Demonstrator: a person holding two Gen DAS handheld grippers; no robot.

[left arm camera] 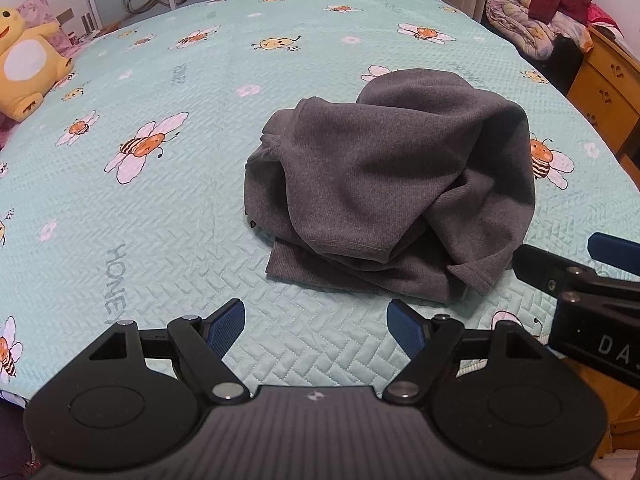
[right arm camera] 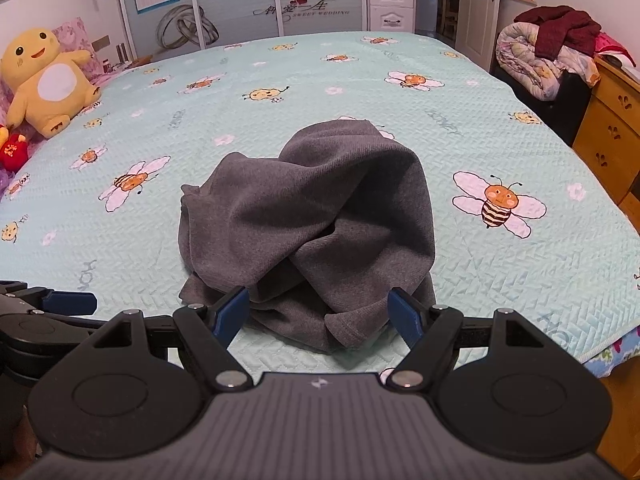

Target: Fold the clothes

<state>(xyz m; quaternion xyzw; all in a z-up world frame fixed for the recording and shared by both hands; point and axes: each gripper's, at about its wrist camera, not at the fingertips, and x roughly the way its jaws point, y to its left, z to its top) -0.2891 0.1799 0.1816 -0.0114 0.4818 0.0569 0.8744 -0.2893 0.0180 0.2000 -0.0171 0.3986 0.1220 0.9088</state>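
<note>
A dark grey garment (left arm camera: 384, 184) lies crumpled in a heap on the mint bee-print bedspread (left arm camera: 160, 208). My left gripper (left arm camera: 316, 326) hovers open over bare quilt just in front of the heap's near left edge, with nothing between its blue pads. In the right wrist view the same garment (right arm camera: 312, 224) fills the middle. My right gripper (right arm camera: 320, 312) is open, its jaws standing either side of the heap's near hem without pressing on it. The right gripper (left arm camera: 592, 268) also shows at the right edge of the left wrist view, and the left gripper (right arm camera: 60, 302) at the left edge of the right one.
A yellow plush toy (right arm camera: 44, 80) sits at the bed's far left by pink pillows. A wooden drawer unit (right arm camera: 608, 136) stands right of the bed, with a pile of bedding and a maroon garment (right arm camera: 560, 36) behind it. Wardrobe doors (right arm camera: 240, 4) stand beyond the bed's far edge.
</note>
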